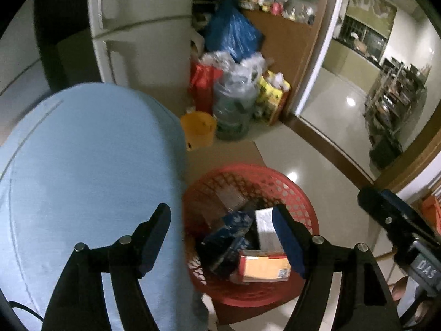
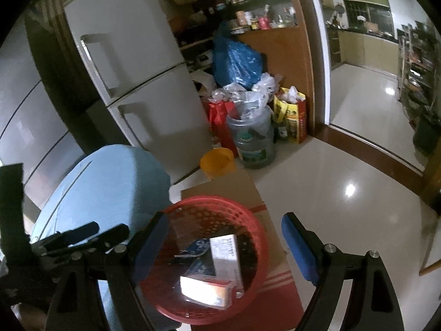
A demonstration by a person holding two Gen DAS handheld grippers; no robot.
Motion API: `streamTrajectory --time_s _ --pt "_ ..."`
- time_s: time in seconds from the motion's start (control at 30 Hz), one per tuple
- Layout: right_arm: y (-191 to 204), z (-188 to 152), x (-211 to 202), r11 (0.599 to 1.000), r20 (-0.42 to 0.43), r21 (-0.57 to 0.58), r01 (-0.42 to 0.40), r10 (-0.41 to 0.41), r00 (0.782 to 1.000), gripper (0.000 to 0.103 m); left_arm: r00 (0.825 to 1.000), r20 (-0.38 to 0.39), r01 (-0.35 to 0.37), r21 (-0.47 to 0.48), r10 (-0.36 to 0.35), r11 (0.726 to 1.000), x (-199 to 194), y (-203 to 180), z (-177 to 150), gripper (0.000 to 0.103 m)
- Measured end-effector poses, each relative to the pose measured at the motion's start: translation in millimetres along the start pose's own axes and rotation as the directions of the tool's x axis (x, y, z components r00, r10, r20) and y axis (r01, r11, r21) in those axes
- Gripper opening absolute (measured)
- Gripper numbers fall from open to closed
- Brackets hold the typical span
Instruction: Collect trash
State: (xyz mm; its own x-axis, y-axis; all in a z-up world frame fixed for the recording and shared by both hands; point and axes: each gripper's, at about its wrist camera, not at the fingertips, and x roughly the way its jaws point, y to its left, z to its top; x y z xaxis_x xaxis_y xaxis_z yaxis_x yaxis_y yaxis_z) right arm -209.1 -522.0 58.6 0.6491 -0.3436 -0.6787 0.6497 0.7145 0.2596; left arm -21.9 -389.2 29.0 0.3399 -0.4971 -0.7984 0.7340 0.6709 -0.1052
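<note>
Left wrist view looks down past the left gripper (image 1: 220, 237), jaws wide apart and empty, into the red basket (image 1: 300, 195) on the floor, where an orange-and-white box (image 1: 264, 269), a white box (image 1: 266, 230) and dark blue wrappers (image 1: 234, 231) lie. Only this view shows the basket beside the blue cushioned seat (image 1: 88, 171) so closely. Right wrist view shows the right gripper (image 2: 224, 244), equally wide and empty, above the basket (image 2: 248, 220), plus the cardboard sheet (image 2: 228, 190) beneath it, barely seen from the left.

Red lattice basket (image 1: 297, 193), pale blue cushion (image 1: 82, 165)
</note>
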Motion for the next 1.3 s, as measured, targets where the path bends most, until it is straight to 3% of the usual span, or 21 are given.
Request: streamTrajectory --time_s 0.27,0.7,0.9,1.3 --pt "42.1 -17.7 -14.3 0.998 0.014 -0.063 -0.003 0.004 1.000 0.090 0.983 0.143 -0.108 -0.066 0.117 0.992 -52.5 41.8 -19.4 0.082" --pt "113.0 -88.4 -28.1 0.977 -0.043 -0.214 -0.007 -0.003 0.999 0.090 0.949 0.159 -0.231 -0.235 0.272 0.944 -109.1 118.1 -84.2 0.083" --pt "124.9 -98.3 -39.0 0.969 -0.027 -0.249 0.007 -0.014 1.000 0.090 0.945 0.159 -0.240 -0.259 0.287 0.935 -123.3 129.3 -106.2 0.085" --pt "120.1 -93.6 -48.6 0.973 -0.003 -0.228 0.033 -0.035 0.999 0.090 0.945 0.173 -0.229 -0.250 0.276 0.941 -129.8 123.4 -112.4 0.085"
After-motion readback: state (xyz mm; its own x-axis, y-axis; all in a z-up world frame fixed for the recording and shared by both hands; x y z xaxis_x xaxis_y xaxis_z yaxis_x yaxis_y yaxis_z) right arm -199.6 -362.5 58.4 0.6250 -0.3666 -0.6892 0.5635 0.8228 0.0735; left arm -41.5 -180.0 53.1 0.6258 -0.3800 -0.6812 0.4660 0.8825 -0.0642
